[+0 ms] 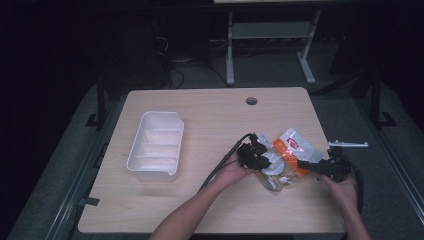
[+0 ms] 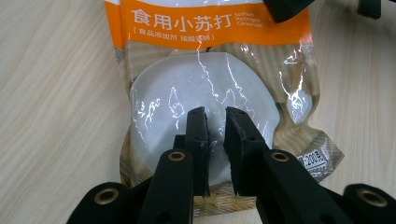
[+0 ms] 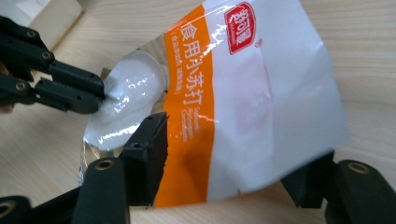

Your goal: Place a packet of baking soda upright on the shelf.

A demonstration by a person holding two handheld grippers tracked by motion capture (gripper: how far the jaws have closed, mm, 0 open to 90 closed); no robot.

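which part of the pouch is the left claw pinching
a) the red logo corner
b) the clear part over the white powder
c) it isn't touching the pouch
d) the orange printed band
b: in the left gripper view the left claw has its jaws nearly closed on the clear film of the pouch over the white powder, below the orange band.

The pouch (image 2: 219,88) carries an orange band (image 2: 210,21) printed in white with the Chinese characters 食用小苏打, with a smaller bracketed line of Chinese beneath and "Sodium Hydrogen Carbonate" in tiny letters at the right. Near the pouch's bottom corner a small mark reads 200. A red logo patch (image 3: 241,27) on its white top part has white characters too blurred to read.
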